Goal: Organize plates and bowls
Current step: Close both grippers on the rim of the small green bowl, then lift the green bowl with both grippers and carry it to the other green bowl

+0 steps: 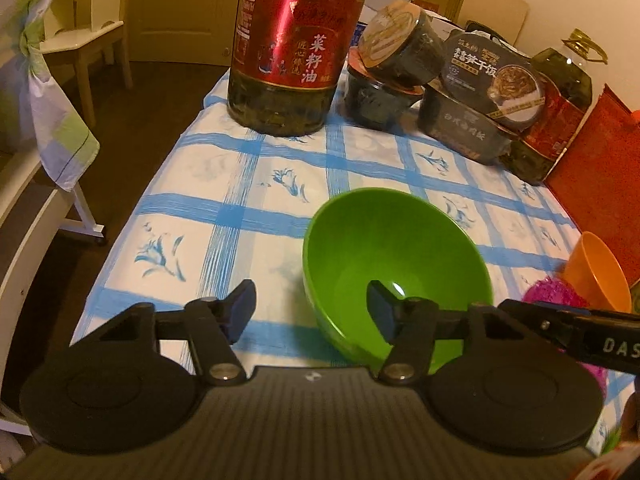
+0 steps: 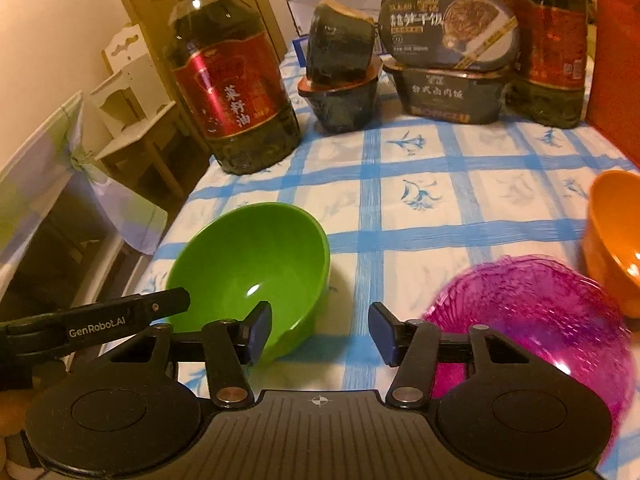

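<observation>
A green bowl stands on the blue-checked tablecloth. My left gripper is open and straddles the bowl's near left rim: one finger lies inside the bowl, the other outside over the cloth, and neither pad presses the wall. A translucent magenta bowl and an orange bowl sit to the right. My right gripper is open over bare cloth between the green and magenta bowls, with nothing between its fingers. In the right wrist view the left gripper's finger reaches the green bowl's left rim.
A big oil bottle stands at the back left. Stacked dark meal boxes and a second oil bottle line the back. A red box flanks the right. The table's left edge drops to dark floor beside a white chair.
</observation>
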`<state>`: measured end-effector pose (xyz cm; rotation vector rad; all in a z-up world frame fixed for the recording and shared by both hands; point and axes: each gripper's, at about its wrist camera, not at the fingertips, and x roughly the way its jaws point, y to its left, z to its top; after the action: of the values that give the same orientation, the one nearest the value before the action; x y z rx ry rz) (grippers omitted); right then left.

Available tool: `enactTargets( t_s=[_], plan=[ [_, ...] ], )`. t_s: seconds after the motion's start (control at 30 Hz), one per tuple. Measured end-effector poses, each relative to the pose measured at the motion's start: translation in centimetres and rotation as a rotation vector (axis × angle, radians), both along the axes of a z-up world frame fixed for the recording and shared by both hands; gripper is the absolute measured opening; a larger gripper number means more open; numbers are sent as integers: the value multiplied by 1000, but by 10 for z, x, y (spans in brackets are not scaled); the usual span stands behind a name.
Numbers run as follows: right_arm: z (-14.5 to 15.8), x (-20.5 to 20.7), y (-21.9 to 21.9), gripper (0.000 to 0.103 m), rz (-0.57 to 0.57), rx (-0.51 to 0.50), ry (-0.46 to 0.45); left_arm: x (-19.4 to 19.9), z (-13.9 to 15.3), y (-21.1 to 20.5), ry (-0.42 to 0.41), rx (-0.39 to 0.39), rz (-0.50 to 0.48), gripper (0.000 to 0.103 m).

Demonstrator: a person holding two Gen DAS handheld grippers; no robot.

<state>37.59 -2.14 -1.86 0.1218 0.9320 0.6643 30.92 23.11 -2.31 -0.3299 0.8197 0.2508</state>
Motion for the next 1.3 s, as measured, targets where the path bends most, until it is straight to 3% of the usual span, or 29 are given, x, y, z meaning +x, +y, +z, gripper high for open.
enactTargets(
  t_s=[0.27, 0.47, 0.6, 0.9, 1.3],
  plan=[
    [-30, 28, 18, 37, 24, -3, 76, 15, -17, 12, 21, -9, -3, 33],
    [-34, 31, 28, 20, 42, -8, 70, 20, -19, 12, 16, -4, -38, 22],
    [-31, 30, 33, 19, 33, -32, 64, 21, -18, 5, 14, 8, -65, 10],
    [-21, 9, 21, 16, 22, -46, 70, -7, -5, -10, 32, 15, -69, 10],
    [-3, -92, -36, 15, -34, -34, 76, -93, 23, -64, 29, 8, -105, 9]
  ],
)
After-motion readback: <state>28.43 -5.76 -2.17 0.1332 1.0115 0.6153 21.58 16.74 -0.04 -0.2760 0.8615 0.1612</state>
